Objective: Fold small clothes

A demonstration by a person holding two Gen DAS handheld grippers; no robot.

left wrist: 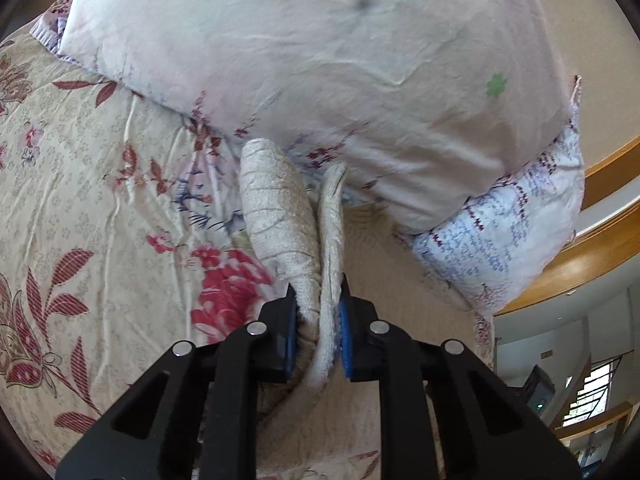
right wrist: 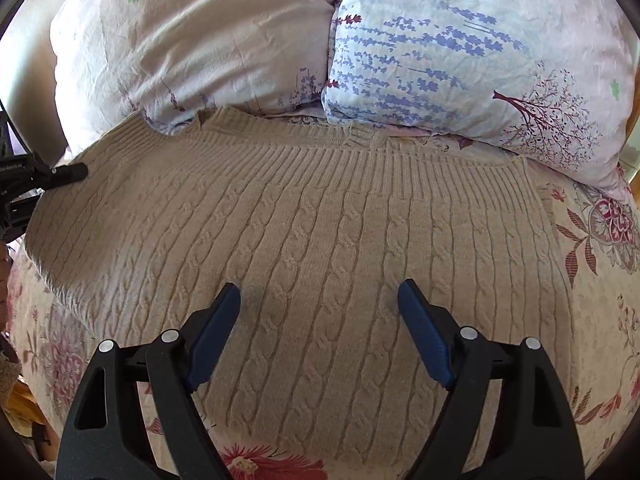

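A beige cable-knit sweater (right wrist: 304,240) lies spread flat on the floral bedsheet, its ribbed hem toward the pillows. My right gripper (right wrist: 320,292) is open and empty, hovering just above the sweater's middle. My left gripper (left wrist: 319,292) is shut on a bunched fold of the sweater (left wrist: 280,208), lifting it off the sheet in front of the pillows. The left gripper also shows in the right wrist view (right wrist: 68,172) at the sweater's far left edge.
Two pillows lie at the head of the bed, a pale pink one (right wrist: 192,40) and a lavender-print one (right wrist: 480,52). The floral bedsheet (left wrist: 80,200) surrounds the sweater. A wooden headboard rail (left wrist: 592,240) runs behind the pillows.
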